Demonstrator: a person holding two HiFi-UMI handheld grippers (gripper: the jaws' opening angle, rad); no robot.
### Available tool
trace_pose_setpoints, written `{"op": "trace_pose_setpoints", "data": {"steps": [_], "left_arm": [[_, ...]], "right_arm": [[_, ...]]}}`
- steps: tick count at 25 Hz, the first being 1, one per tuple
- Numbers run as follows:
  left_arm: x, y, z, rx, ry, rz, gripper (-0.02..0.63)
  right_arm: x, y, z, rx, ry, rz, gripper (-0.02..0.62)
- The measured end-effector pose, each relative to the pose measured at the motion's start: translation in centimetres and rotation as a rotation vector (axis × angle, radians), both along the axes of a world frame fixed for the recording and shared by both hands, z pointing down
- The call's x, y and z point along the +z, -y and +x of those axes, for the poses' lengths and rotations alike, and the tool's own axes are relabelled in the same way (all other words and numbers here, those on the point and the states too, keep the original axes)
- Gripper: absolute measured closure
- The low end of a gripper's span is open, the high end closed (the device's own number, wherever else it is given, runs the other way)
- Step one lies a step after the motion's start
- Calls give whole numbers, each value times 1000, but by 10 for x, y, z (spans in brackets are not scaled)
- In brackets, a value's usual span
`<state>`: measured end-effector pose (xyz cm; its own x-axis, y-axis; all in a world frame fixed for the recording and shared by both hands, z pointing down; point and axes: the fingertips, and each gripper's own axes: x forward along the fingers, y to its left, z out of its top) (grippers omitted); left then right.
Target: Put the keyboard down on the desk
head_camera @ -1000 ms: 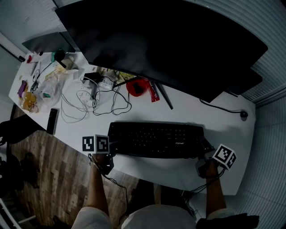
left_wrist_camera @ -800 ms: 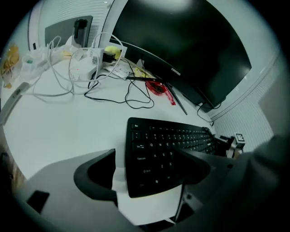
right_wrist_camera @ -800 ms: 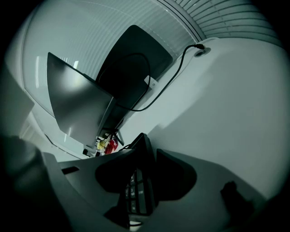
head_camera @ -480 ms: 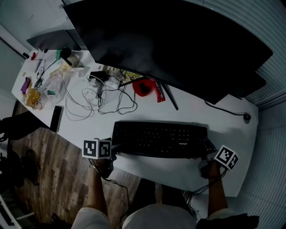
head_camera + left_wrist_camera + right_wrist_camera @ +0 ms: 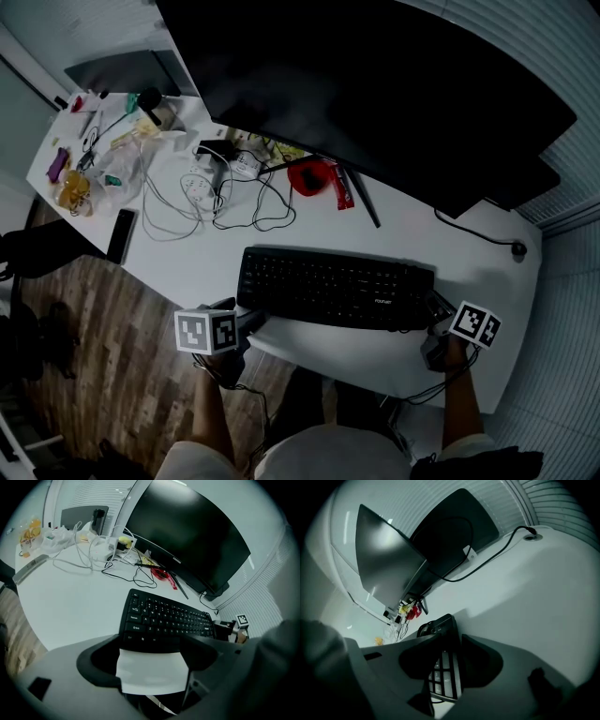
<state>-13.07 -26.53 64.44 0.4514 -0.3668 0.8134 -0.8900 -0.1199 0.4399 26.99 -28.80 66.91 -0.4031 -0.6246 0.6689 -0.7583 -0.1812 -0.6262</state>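
**Keyboard down flat, one end not yet let go**

The keyboard [image 5: 335, 288] lies lengthwise across the lower middle of the head view. It looks flat on the white counter [image 5: 356, 361] and sits squarely in front of the big dark monitor [image 5: 375, 84] that fills the top of the frame. The spot makes sense for typing: it is centred under the screen and well clear of the tangle of cables [image 5: 202, 202] and the red object [image 5: 314, 176] further up and to the left.

The right hand-held gripper [image 5: 434, 309] sits at the right end of the board with its jaws clamped on it. In the right gripper view the key rows stand on edge between the two jaws, which suggests the tool is rolled to pinch the thin board top and bottom.

The left hand-held gripper [image 5: 251, 319] is at the lower left corner of the board, just off the counter's near edge. Its jaws are apart and nothing is pressed between them. In the left gripper view the keyboard's near corner lies just past the tips, and the rest of the board runs away toward the upper right.

A grip at each end is a sensible way to carry something long and light (it keeps the board level). With the left end free and the board resting, the placing looks nearly done. What remains, as I judge it, is for the right jaws to open and slide off sideways. The risk is dragging the board, because its lower left corner sits close to the counter's edge.
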Motion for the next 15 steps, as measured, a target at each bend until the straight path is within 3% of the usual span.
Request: {"op": "trace_pose_setpoints", "data": {"steps": [6, 15], "left_arm": [[-5, -17, 1, -22, -18, 8, 198], [-16, -29, 8, -37, -22, 43, 199]], "right_arm": [[-3, 1, -5, -142, -112, -14, 457], [-4, -15, -13, -184, -100, -26, 456]]}}
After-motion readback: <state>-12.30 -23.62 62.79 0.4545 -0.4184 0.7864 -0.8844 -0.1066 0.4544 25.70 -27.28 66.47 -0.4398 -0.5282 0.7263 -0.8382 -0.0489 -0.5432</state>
